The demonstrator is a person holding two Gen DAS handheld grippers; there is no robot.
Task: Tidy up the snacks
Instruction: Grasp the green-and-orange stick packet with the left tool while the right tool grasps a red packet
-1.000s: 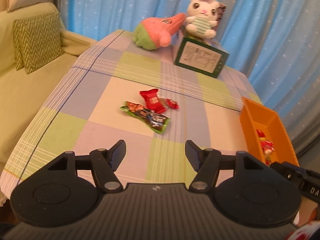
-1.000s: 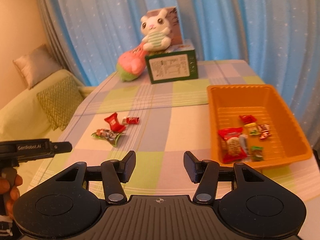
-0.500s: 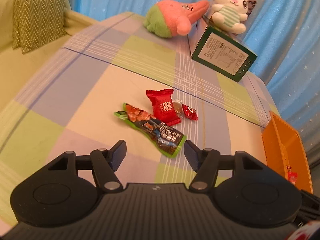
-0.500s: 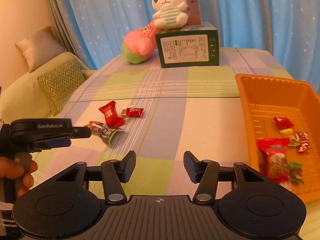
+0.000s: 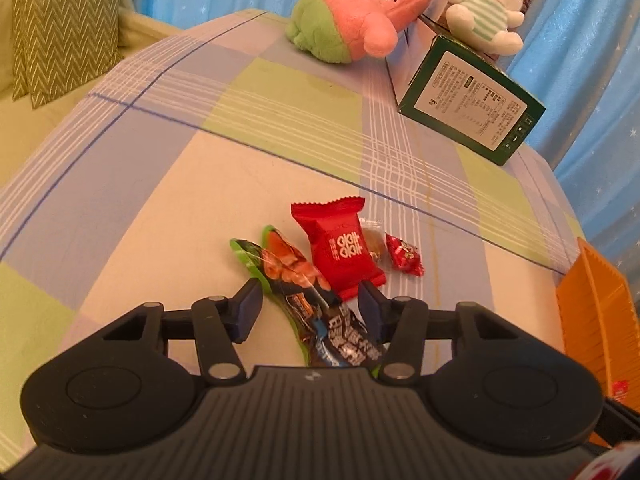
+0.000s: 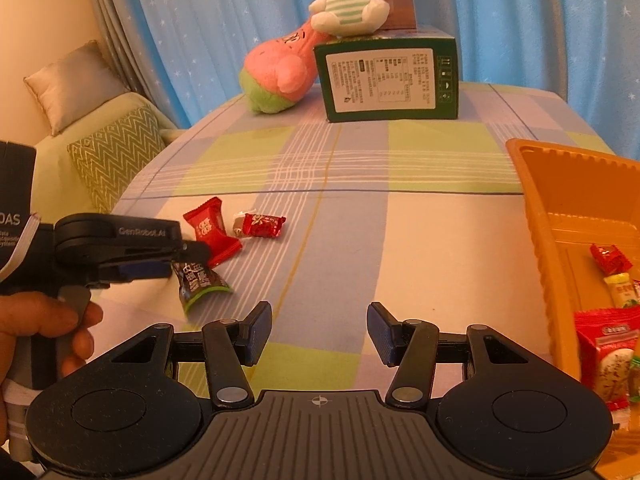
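Note:
A long green-and-dark snack packet (image 5: 304, 292) lies on the checked tablecloth between the jaws of my left gripper (image 5: 309, 309). Those jaws are closing around it, and the pads do not visibly press it. In the right wrist view the left gripper (image 6: 192, 252) comes in from the left, over that packet (image 6: 200, 280). A red snack packet (image 5: 340, 248) and a small red candy (image 5: 404, 256) lie just beyond. My right gripper (image 6: 319, 330) hangs open over bare cloth. The orange tray (image 6: 536, 216) at the right holds several snacks.
A green box (image 6: 386, 80) stands at the table's far side with a white bunny plush (image 6: 348, 0) on it and a pink plush (image 6: 280, 72) beside it. A sofa with a zigzag cushion (image 6: 116, 156) lies left of the table. A hand (image 6: 44, 320) holds the left gripper.
Both grippers have come forward and down toward the table. The left gripper has moved over the green packet, and its jaws have narrowed around it.

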